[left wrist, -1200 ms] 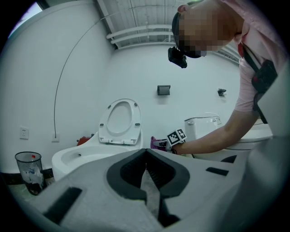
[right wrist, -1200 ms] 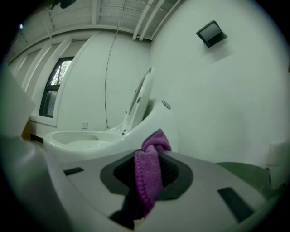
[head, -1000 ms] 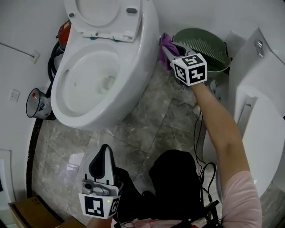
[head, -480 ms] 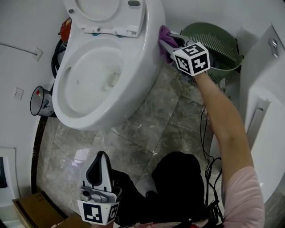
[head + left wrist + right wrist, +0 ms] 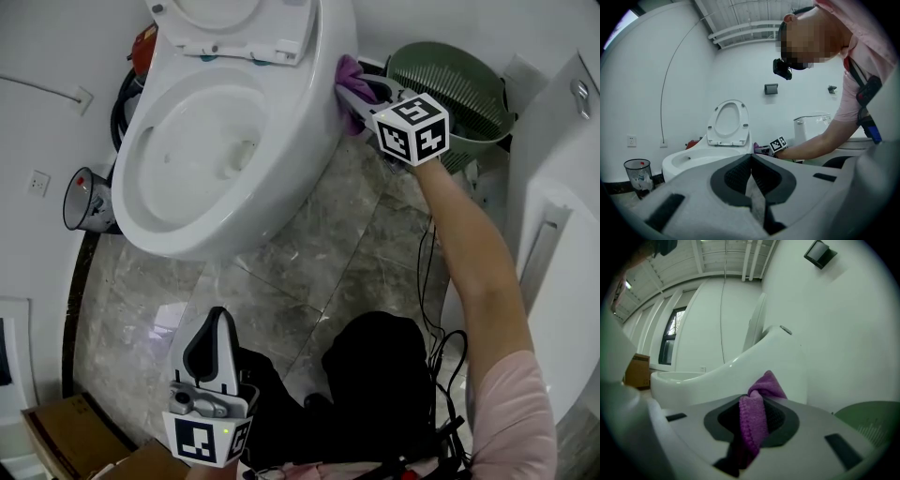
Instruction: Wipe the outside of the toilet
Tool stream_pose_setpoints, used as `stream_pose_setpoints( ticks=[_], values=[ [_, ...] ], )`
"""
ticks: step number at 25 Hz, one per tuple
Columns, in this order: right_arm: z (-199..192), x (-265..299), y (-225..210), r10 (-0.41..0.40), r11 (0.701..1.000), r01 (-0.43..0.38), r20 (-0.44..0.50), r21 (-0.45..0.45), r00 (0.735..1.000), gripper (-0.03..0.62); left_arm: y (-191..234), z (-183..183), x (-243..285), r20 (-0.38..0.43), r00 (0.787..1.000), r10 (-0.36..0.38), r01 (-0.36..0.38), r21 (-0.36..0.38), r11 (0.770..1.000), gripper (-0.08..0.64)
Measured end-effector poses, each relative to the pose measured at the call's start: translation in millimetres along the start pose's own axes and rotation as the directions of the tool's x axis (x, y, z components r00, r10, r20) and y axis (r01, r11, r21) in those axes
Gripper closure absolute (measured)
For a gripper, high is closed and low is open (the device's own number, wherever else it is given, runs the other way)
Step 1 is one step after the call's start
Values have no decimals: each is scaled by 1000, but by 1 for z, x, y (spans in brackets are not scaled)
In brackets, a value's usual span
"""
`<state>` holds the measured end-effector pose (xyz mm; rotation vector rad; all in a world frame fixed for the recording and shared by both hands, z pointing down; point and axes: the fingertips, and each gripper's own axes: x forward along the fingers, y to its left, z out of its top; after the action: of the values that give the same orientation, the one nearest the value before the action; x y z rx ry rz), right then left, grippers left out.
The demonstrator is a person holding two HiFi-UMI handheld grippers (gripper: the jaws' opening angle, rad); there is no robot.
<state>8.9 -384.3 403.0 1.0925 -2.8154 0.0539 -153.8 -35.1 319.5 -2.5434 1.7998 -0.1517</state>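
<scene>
Grey marble floor (image 5: pixel 366 234) fills the middle of the head view. Since one second ago the right claw (image 5: pixel 349 94) has moved only a little. It keeps the purple cloth (image 5: pixel 349 73), pinched between its jaws, against the toilet (image 5: pixel 281 178) at upper middle. I judge the wiping stays on this rear side part. The toilet wall touches the cloth, just left of the claw tips. The left claw (image 5: pixel 217 319), lower left, is closed and empty.

No word, brand or number can be read anywhere. The only print is the black-and-white square markers on the left tool (image 5: pixel 217 314) and the right tool (image 5: pixel 352 92).
</scene>
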Motion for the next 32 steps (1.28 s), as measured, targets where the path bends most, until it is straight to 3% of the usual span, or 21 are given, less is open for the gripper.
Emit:
stream_pose_setpoints(
  ticks=[32],
  values=[
    [-15, -31, 149, 266, 964, -266, 20, -16, 964, 518, 10, 19, -50, 69, 997, 38, -39, 7, 999, 552]
  ],
)
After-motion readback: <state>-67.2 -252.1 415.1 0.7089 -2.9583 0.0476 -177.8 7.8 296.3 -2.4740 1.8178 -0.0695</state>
